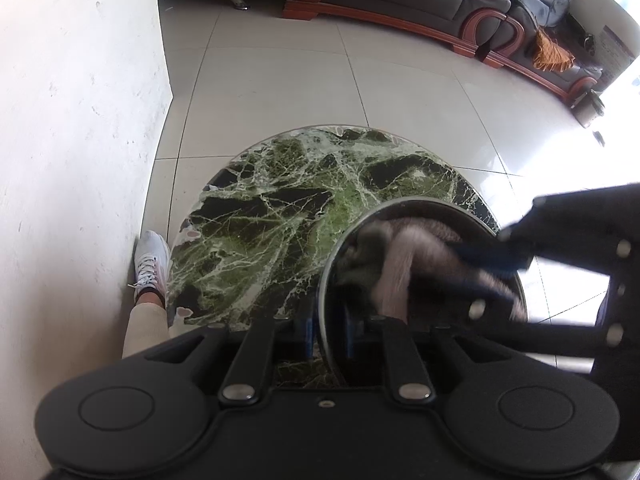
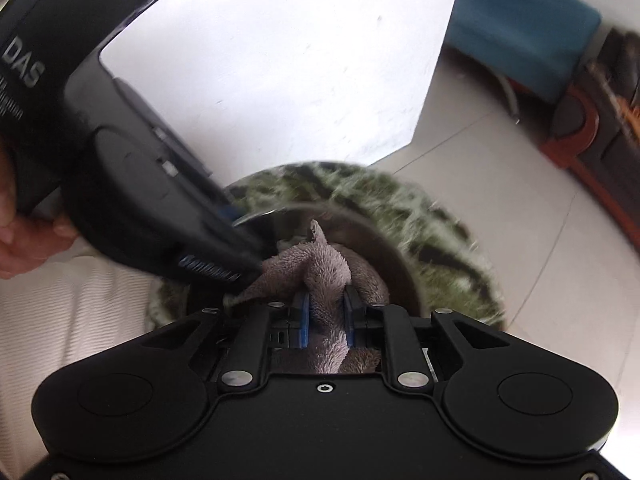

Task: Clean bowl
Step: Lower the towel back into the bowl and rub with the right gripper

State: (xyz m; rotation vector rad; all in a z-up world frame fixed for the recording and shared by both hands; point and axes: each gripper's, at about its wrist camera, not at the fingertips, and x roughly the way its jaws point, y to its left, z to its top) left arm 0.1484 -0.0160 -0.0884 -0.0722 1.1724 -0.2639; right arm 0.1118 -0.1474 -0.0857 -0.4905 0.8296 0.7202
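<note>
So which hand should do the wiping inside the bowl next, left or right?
Right. The right gripper is already clamped on the cloth inside the bowl, while the left gripper pinches the bowl's rim, steadying it on the marble table.

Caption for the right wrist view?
Right gripper wipes the metal bowl with a pinched cloth; left gripper clamps its rim.

Round shiny metal bowl [image 1: 424, 280] at lower right of left wrist view: near rim hidden behind black left gripper [image 1: 329, 334], right side covered by motion-blurred right gripper [image 1: 486, 274]. Fuzzy grey-pink cloth [image 2: 324, 276] inside bowl smeared; bowl floor hidden beneath. Round green-veined marble desk [image 2: 420, 216] blurred in right wrist view, near edge cut by gripper body. Person's hand [image 2: 24, 236] cropped at left edge.
</note>
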